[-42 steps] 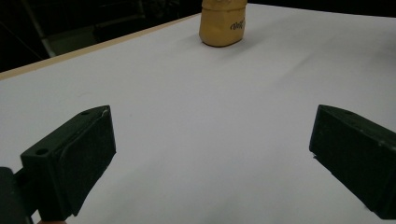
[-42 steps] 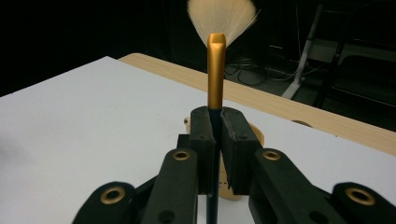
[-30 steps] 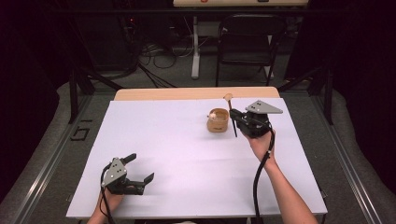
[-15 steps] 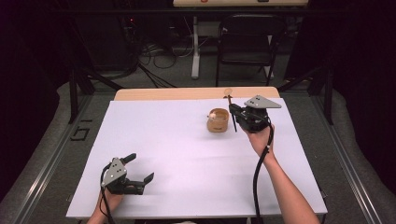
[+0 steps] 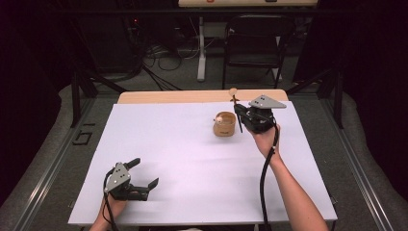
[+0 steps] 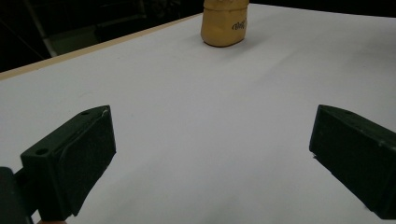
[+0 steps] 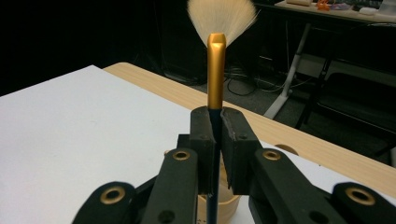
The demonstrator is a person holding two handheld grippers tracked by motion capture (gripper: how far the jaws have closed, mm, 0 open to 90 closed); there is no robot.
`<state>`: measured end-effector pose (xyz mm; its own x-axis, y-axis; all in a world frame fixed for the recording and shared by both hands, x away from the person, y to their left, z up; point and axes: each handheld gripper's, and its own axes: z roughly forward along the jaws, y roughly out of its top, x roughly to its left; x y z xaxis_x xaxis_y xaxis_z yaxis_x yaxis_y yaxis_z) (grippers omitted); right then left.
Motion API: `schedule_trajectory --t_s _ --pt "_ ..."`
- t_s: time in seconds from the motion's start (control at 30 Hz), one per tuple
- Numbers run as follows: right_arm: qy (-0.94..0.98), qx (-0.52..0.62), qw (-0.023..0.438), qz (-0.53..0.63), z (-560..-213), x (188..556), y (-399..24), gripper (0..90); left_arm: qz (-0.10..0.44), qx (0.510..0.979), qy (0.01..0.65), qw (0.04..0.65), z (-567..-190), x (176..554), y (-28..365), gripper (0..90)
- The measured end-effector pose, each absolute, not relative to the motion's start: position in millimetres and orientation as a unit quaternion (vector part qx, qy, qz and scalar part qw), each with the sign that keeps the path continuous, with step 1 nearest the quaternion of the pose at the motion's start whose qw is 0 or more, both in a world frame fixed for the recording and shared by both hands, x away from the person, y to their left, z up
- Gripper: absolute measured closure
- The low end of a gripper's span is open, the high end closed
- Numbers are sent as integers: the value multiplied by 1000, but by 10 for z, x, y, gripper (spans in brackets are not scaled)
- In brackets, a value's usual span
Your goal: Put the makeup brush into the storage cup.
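Note:
A fan brush (image 7: pixel 216 70) with a gold ferrule and pale bristles stands upright, and my right gripper (image 7: pixel 217 126) is shut on its dark handle. In the high view the right gripper (image 5: pixel 238 115) holds the brush (image 5: pixel 233 92) just right of a tan wooden cup (image 5: pixel 224 124) at the far middle of the table. The cup (image 7: pixel 219 203) lies right under the jaws. My left gripper (image 5: pixel 146 172) rests near the front left with its jaws wide apart and nothing between them. From the left gripper (image 6: pixel 210 154) the cup (image 6: pixel 224 23) shows far ahead.
A white sheet (image 5: pixel 192 163) covers the table, with a strip of bare wood (image 5: pixel 168 96) along the far edge. A dark chair (image 5: pixel 255 48) and a table leg with cables (image 5: pixel 201 53) stand on the floor beyond.
My right gripper has shifted slightly away, up the picture, with the brush still in it. The left gripper has stayed where it was.

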<state>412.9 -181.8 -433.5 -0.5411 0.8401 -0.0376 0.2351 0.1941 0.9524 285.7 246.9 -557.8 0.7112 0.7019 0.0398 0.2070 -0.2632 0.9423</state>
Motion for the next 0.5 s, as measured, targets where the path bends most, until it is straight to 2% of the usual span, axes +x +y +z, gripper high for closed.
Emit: schedule_trajectory --t_s 0.5 --pt "713 371 306 510 -4305 4303 -1701 837 235 760 300 527 -5581 2862 2468 3"
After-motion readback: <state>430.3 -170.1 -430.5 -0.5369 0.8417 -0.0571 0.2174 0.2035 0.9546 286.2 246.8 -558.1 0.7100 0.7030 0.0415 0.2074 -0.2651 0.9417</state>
